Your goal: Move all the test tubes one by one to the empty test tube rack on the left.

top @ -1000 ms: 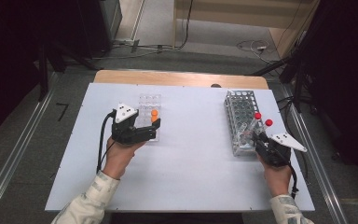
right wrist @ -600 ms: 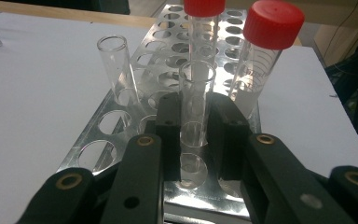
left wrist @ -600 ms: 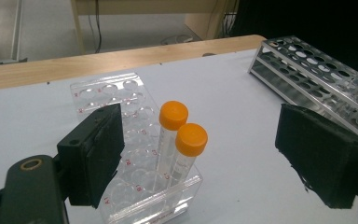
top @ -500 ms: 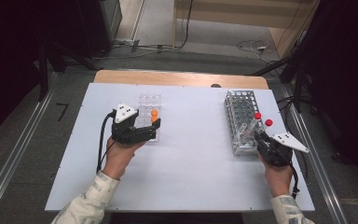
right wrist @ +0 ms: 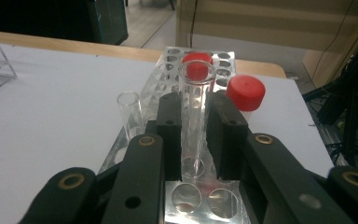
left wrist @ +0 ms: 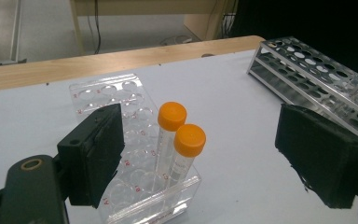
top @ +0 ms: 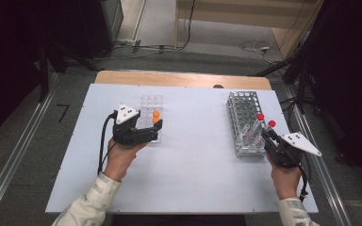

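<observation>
clear tube [right wrist: 195, 121] base: hidden behind the right gripper [right wrist: 195, 135] pads
metal rack [left wrist: 317, 70]: runs off the frame's right edge
clear rack [left wrist: 135, 154] lettering: too tiny to read

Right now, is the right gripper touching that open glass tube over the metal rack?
Touching. The right gripper view shows the right gripper with both pads pressed against the uncapped tube.

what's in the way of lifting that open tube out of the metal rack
Nothing visible. The right gripper is shut on the open tube, and the space above it is free. Two red-capped tubes stand behind, and another open tube stands beside it.
</observation>
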### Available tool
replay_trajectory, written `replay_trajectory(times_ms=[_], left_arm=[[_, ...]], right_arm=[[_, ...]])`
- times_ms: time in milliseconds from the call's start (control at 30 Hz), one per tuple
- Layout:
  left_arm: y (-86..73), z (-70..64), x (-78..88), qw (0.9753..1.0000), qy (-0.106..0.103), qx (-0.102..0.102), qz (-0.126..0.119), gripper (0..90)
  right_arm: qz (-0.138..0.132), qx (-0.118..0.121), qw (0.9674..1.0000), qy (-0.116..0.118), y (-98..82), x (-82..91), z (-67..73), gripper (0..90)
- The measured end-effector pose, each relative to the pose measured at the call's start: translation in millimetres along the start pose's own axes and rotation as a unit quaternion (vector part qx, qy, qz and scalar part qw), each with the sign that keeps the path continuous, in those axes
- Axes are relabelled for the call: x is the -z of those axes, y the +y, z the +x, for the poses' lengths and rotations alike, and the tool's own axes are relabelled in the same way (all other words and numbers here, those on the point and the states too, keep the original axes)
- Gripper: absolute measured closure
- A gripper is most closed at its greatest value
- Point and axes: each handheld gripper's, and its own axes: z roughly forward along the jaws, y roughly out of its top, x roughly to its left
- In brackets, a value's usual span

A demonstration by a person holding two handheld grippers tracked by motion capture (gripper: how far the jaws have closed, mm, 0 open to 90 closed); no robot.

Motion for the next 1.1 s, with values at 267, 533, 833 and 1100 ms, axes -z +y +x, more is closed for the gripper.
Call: replay_trajectory(times_ms=[267, 533, 833, 1100], left_arm=[[0.4, -0.3, 0.4, 1.0, -0.001, 0.001, -0.001, 15.7], [0.7, -0.9, 1.2, 1.0, -0.002, -0.002, -0.001, 15.7], [0.5, -2.6, 0.8, 1.0, -0.004, -0.002, -0.001, 15.7], [0.2, -7.6, 0.8, 0.9999, -0.009, -0.007, 0.0, 15.8]], right_arm=[[-0.024, 0.003, 0.9996, 0.013, 12.2, 16.8, 6.8, 73.5], [-0.025, 0.014, 0.9986, 0.044, 15.1, 21.7, 23.2, 73.5], [-0.021, 0.022, 0.9959, 0.085, 14.2, 21.4, 43.1, 73.5], [-0.013, 0.035, 0.9918, 0.122, 12.9, 18.3, 65.4, 73.5]])
